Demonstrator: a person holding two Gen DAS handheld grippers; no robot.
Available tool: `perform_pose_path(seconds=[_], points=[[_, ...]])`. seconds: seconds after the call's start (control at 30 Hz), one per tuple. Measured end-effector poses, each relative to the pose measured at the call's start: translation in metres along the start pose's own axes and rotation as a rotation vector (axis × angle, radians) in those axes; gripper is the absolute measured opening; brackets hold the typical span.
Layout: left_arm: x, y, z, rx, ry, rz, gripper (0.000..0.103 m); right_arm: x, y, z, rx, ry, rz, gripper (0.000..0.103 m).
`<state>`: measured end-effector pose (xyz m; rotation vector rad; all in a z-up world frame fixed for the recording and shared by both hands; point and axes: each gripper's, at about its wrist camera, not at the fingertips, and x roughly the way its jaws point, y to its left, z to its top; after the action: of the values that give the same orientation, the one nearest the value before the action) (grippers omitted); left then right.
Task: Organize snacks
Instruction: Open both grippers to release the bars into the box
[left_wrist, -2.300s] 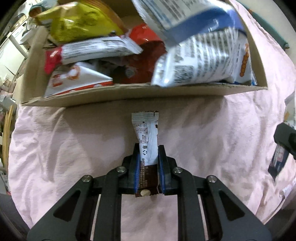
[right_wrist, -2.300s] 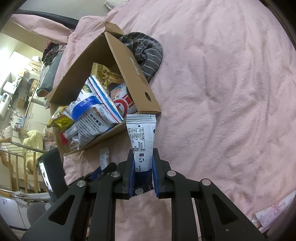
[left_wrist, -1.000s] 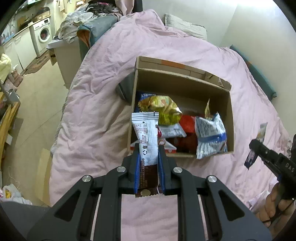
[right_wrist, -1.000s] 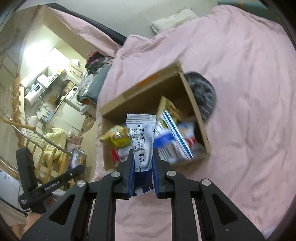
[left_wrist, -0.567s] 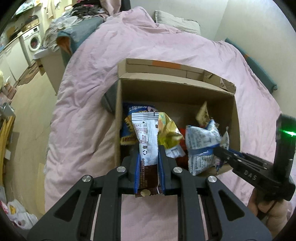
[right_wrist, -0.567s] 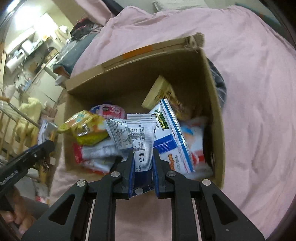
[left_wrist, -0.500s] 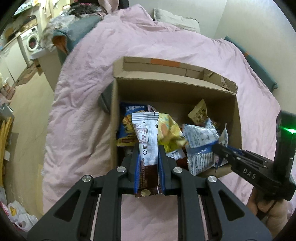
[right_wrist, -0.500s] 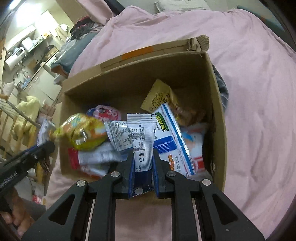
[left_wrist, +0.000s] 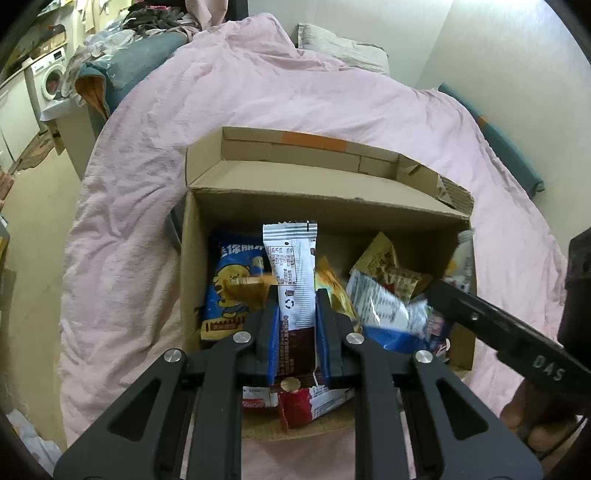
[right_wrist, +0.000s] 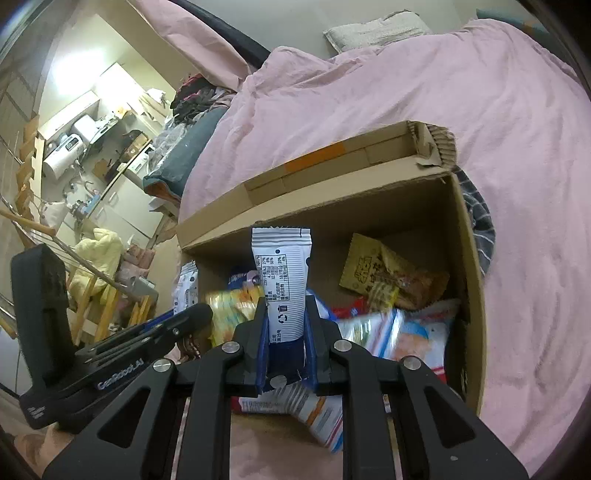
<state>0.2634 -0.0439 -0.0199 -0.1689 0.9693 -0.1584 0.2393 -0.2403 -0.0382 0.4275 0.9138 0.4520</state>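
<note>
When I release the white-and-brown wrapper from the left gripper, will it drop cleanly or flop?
The white-and-brown snack wrapper stands unsupported above the left gripper, so probably fairly stiff. It looks thin and light; it would likely tip onto the bags in the cardboard box.

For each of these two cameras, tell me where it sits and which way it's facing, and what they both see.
Left wrist: sits on the left tool, looking down along its fingers into the cardboard box; shows its own fingers shut on a brown-ended snack packet, plus the right tool entering from the right.
Right wrist: sits on the right tool, facing the same box from its right side; shows its fingers shut on a blue-ended snack packet, plus the left tool at left.
Shared: the box, the snacks inside it, the pink bedcover.
</note>
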Motion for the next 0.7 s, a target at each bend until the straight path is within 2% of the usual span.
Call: perform_pose_path(seconds=[0.23, 0.3, 0.4, 0.47, 0.53, 0.57, 0.6, 0.63, 0.67, 0.7], points=[[0.0, -0.002, 0.004, 0.035, -0.036, 0.042, 0.014, 0.014, -0.004, 0.006, 0.059, 0.022, 0.041, 0.02], [-0.001, -0.001, 0.005, 0.022, -0.051, 0.032, 0.015, 0.013, -0.006, 0.005, 0.072, 0.028, 0.054, 0.021], [-0.001, 0.0, 0.006, 0.021, -0.054, 0.027, 0.015, 0.011, -0.006, 0.003, 0.061, 0.016, 0.011, 0.022], [-0.001, 0.0, 0.006, 0.018, -0.054, 0.024, 0.016, 0.009, -0.004, 0.002, 0.038, 0.001, -0.048, 0.022], [-0.001, -0.001, 0.007, 0.02, -0.052, 0.025, 0.021, 0.004, -0.004, 0.003, 0.033, -0.012, -0.058, 0.022], [-0.001, -0.002, 0.007, 0.028, -0.056, 0.035, 0.03, 0.004, -0.005, 0.004, 0.037, -0.012, -0.047, 0.022], [-0.001, -0.003, 0.007, 0.035, -0.062, 0.051, 0.043, 0.003, -0.005, 0.004, 0.043, -0.014, -0.04, 0.023], [-0.002, -0.004, 0.006, 0.042, -0.07, 0.066, 0.049, 0.001, -0.006, 0.005, 0.043, -0.019, -0.038, 0.025], [-0.003, -0.004, 0.006, 0.044, -0.081, 0.074, 0.059, 0.0, -0.006, 0.006, 0.043, -0.025, -0.035, 0.032], [-0.004, -0.004, 0.005, 0.044, -0.088, 0.078, 0.068, -0.002, -0.007, 0.006, 0.047, -0.033, -0.025, 0.05]])
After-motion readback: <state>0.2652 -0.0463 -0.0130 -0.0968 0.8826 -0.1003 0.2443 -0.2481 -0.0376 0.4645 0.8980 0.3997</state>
